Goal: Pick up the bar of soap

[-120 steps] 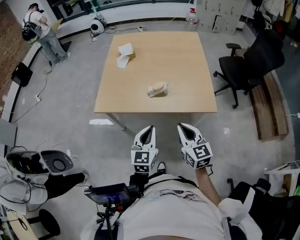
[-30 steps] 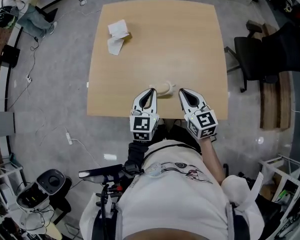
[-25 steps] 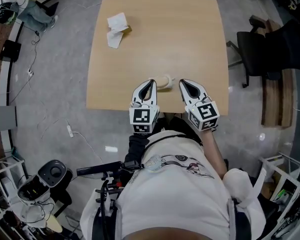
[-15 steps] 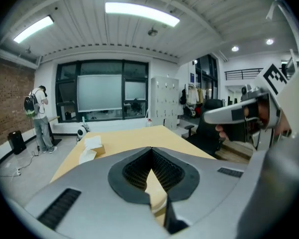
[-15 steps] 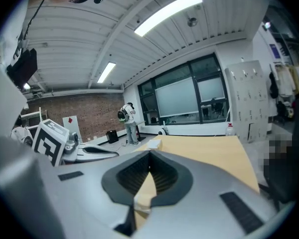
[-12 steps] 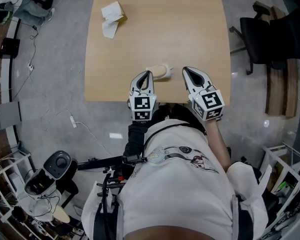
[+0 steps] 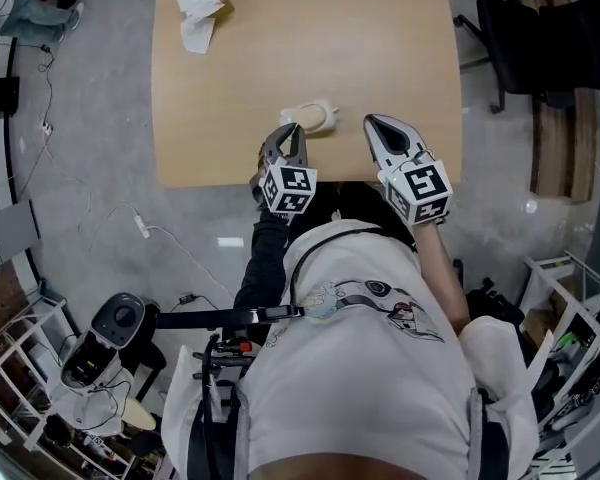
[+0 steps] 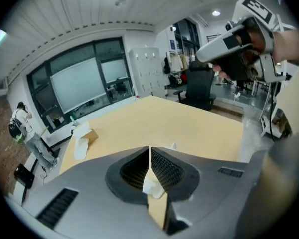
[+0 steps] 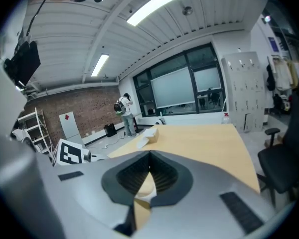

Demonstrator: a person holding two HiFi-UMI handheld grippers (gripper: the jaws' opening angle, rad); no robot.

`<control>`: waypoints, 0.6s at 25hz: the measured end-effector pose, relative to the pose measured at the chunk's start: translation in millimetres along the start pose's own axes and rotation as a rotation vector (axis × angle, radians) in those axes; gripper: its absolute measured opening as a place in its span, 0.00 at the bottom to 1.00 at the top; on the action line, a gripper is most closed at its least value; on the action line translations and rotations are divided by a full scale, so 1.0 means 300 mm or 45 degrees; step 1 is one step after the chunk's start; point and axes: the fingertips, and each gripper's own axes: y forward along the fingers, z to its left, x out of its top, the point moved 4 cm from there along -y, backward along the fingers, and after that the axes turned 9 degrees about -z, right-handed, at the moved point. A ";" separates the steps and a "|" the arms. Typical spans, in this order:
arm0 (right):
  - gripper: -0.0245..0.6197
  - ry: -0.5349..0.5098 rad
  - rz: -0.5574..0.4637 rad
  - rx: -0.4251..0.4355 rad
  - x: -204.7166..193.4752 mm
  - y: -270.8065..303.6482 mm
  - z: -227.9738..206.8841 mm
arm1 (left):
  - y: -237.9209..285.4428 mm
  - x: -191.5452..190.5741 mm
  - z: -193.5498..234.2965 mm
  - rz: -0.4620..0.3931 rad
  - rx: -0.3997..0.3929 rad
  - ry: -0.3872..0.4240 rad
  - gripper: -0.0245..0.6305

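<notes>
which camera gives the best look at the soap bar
The head view: the soap bar lies in plain sight on the table, just ahead of the left tongs. The left gripper view shows only a pale sliver of it behind its shut tongs; the right gripper view much the same.

even bright ceiling-strip light, soft shadows, heavy fisheye bending, blurred edges

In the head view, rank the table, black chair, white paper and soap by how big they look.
1. table
2. black chair, partly cut off by the frame
3. white paper
4. soap, only slightly smaller; these last two look nearly alike
</notes>
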 end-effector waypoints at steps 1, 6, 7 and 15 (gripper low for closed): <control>0.04 0.004 0.006 -0.001 -0.007 -0.001 -0.004 | 0.014 -0.013 -0.009 0.016 -0.012 0.044 0.04; 0.04 0.029 0.038 -0.015 -0.042 -0.010 -0.008 | 0.065 -0.083 -0.065 0.101 -0.108 0.290 0.11; 0.04 0.032 0.043 -0.016 -0.047 -0.007 -0.006 | 0.075 -0.097 -0.071 0.119 -0.125 0.335 0.13; 0.04 0.058 0.075 -0.040 -0.083 -0.021 -0.019 | 0.150 -0.180 -0.126 0.236 -0.216 0.580 0.36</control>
